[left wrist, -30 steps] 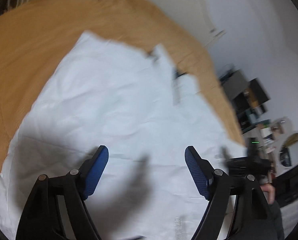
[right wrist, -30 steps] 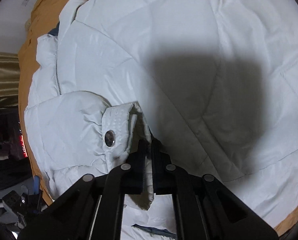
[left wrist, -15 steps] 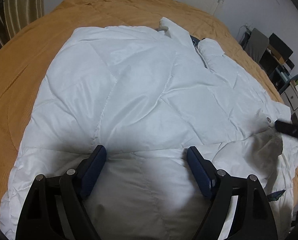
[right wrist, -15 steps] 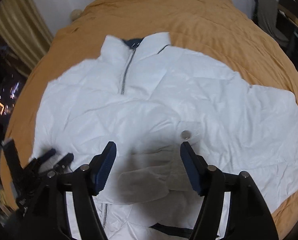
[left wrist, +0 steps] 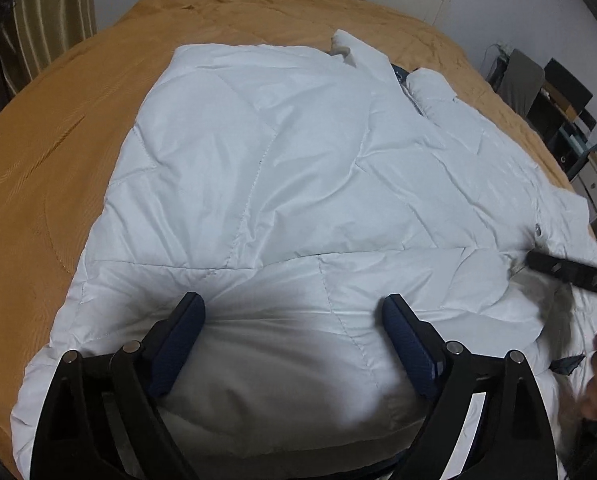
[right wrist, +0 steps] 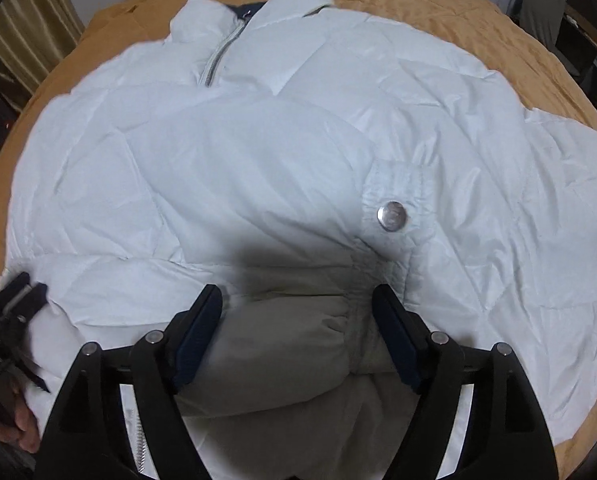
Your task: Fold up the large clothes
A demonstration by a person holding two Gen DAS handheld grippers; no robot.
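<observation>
White puffer jacket (right wrist: 258, 168) lying on orange bedspread (left wrist: 58, 128), sleeve (right wrist: 282, 320) folded across centre frame. Left gripper (left wrist: 294, 344) and right gripper (right wrist: 296, 332) both opening, gripping nothing. Body folds remaining.

Puffy jacket (left wrist: 282, 168) fills the bedspread (left wrist: 50, 168), whose edges lie bare.

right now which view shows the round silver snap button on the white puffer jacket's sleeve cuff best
The right wrist view: the round silver snap button sits large and sharp on the sleeve cuff, just ahead of the opening right claw. The left wrist view shows it only as a tiny dot near the frame's right edge.
</observation>
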